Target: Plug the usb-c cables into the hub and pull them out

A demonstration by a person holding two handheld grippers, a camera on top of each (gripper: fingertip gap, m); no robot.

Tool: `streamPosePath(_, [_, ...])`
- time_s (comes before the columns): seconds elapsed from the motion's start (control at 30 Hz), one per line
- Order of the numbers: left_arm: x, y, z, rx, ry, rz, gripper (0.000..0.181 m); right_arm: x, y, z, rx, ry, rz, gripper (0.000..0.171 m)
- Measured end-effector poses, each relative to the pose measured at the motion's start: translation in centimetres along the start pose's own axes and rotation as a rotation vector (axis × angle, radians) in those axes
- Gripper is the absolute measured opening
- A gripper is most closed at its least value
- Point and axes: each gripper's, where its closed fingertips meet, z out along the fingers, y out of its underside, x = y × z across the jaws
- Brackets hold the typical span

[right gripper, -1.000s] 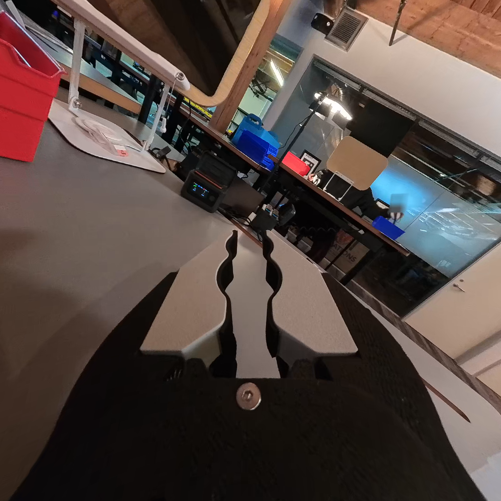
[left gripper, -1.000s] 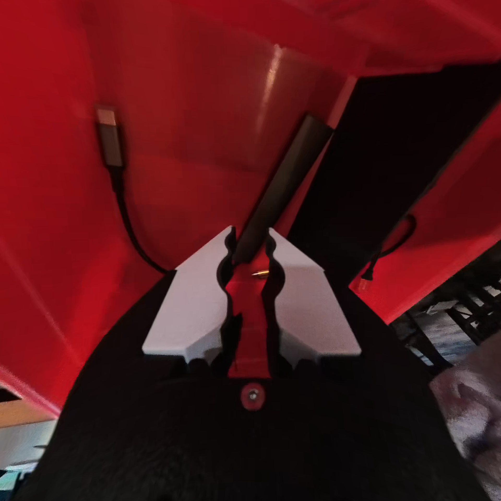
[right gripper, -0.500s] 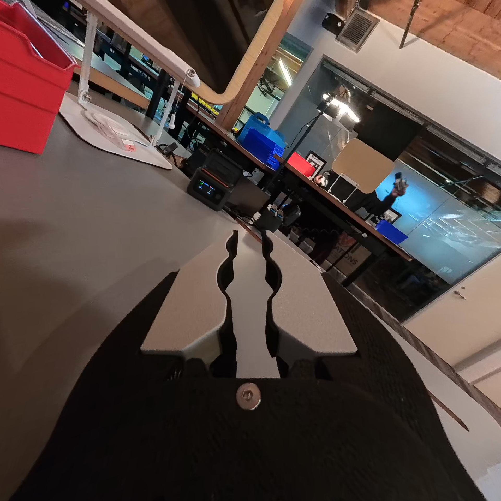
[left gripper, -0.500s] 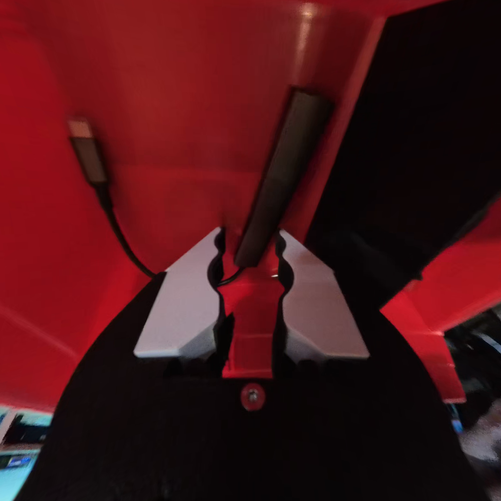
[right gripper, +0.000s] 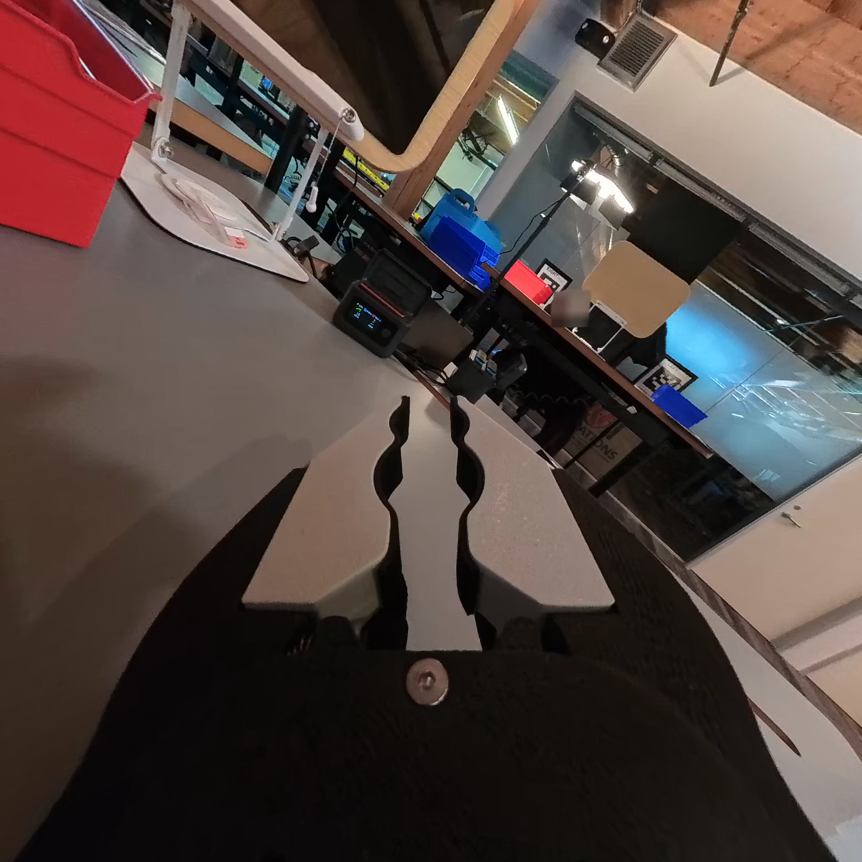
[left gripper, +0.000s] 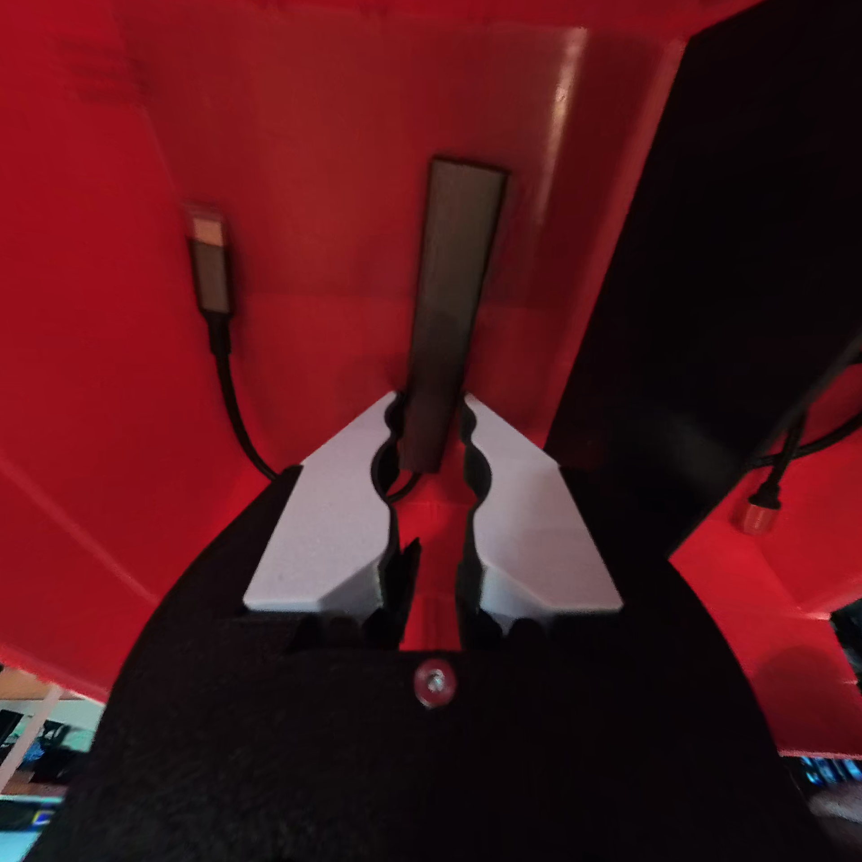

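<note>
My left gripper (left gripper: 431,406) is inside a red bin (left gripper: 303,140). A dark grey bar-shaped hub (left gripper: 448,303) lies on the bin floor, and its near end sits between my fingertips. The jaws are narrowly open around it, with a thin red gap showing on the right side. The hub's black cable curves left to a grey USB-C plug (left gripper: 210,270) lying free on the floor. Another black cable with a red tip (left gripper: 758,513) hangs at the right. My right gripper (right gripper: 429,406) is slightly open and empty above a grey table (right gripper: 186,373).
A black panel (left gripper: 723,233) fills the bin's right side. In the right wrist view the red bin (right gripper: 56,140) stands far left, with a white lamp base (right gripper: 210,224) and a small black device with a lit screen (right gripper: 378,312) behind. The table edge runs right. Tip to tip, the grippers are about 35 cm apart.
My left gripper moved forward and turned, so the hub now lines up between its fingers, and the jaws narrowed around it. The right gripper drifted slightly and stayed empty.
</note>
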Motion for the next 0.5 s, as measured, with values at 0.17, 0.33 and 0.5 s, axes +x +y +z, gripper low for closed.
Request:
streamPosePath(0.17, [0.5, 0.7, -0.9, -0.034, -0.021, -0.036, 0.02, 0.1, -0.1, 0.0, 0.003, 0.005, 0.009, 0.016])
streamPosePath(0.33, [-0.4, 1.3, -7.2, -0.035, -0.218, -0.104, 0.019, 0.2, -0.1, 0.0, 0.003, 0.007, 0.013, 0.015])
streamPosePath(0.5, [-1.6, 0.2, -17.0, -0.076, -0.483, -0.105, 0.02, 0.7, -0.2, -0.1, 0.012, 0.032, 0.041, 0.015])
